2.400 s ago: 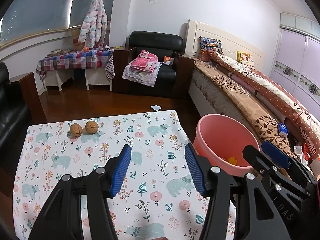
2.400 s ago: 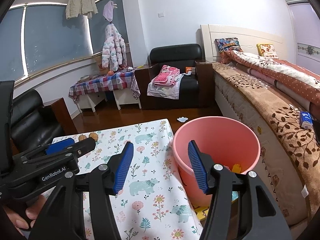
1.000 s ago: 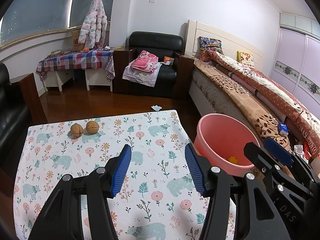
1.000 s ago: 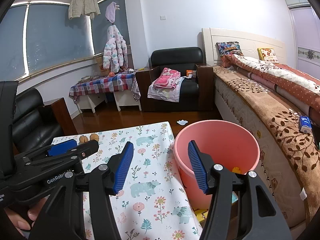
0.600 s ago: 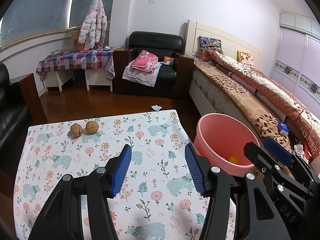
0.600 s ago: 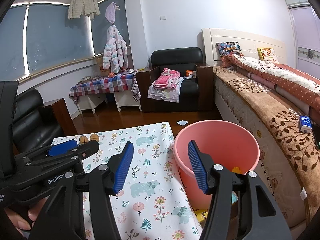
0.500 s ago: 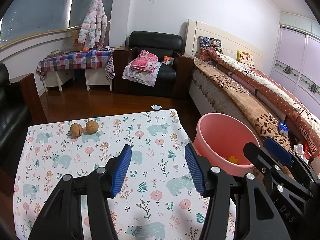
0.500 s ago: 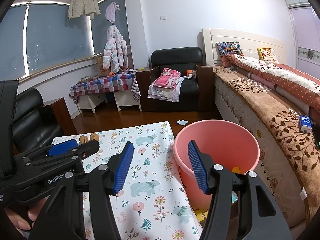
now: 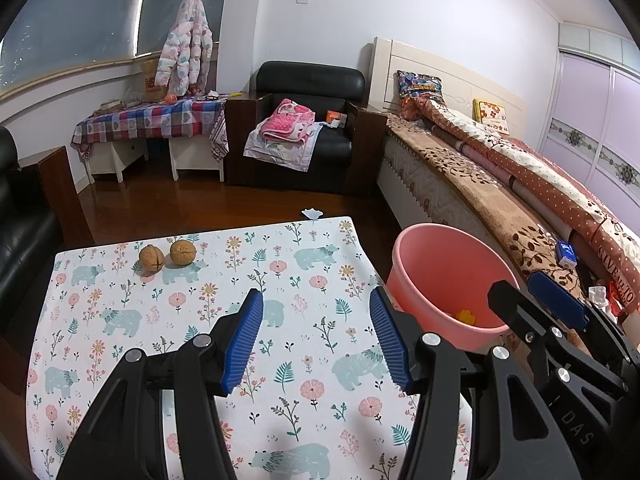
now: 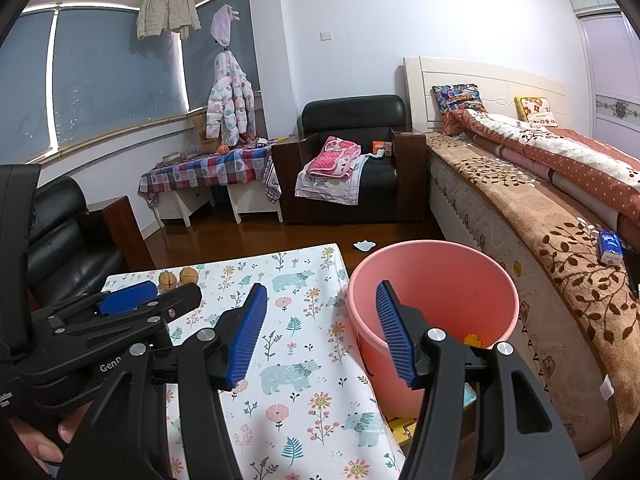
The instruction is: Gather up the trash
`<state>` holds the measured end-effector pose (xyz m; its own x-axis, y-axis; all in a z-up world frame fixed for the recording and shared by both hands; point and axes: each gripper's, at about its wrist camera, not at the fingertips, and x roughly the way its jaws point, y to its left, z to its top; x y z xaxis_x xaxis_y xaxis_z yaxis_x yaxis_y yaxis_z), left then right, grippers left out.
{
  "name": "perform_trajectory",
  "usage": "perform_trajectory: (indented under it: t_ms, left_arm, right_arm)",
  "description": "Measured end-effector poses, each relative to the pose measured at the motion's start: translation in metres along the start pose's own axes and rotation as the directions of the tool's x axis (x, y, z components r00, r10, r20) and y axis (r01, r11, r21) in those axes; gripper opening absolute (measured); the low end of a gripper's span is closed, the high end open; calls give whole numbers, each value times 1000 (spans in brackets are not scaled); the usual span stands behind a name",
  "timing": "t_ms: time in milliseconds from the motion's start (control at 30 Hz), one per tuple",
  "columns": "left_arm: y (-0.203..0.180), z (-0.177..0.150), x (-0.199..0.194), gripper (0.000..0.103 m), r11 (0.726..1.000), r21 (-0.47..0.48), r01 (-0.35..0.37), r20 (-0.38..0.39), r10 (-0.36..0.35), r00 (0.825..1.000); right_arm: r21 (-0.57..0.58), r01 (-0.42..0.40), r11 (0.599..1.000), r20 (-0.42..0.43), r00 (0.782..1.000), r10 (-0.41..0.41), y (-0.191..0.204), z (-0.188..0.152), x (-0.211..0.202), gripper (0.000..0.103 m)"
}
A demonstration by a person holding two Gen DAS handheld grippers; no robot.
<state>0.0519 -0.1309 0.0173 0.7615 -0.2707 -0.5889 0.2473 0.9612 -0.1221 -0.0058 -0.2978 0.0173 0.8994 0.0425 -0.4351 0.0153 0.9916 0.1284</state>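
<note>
two walnuts (image 9: 167, 256) near the table's (image 9: 352, 240) far edge, both claws agape.

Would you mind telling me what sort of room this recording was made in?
Most likely a bedroom in a home: a made-up bed runs along the right wall, a black armchair holds folded laundry, and a puffy jacket hangs by the window.

Walnuts (image 9: 167, 256) on table (image 9: 120, 320), bucket (image 9: 448, 280) right.
</note>
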Motion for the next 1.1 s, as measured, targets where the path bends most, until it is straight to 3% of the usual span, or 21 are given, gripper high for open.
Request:
perform_trajectory:
  t_ms: [1100]
  left_arm:
    - [-1, -2, 1, 55, 1000, 0, -1, -6, 1, 1000]
  right_arm:
    - [-6, -15, 1000, -15, 1000, 15, 1, -7, 6, 57]
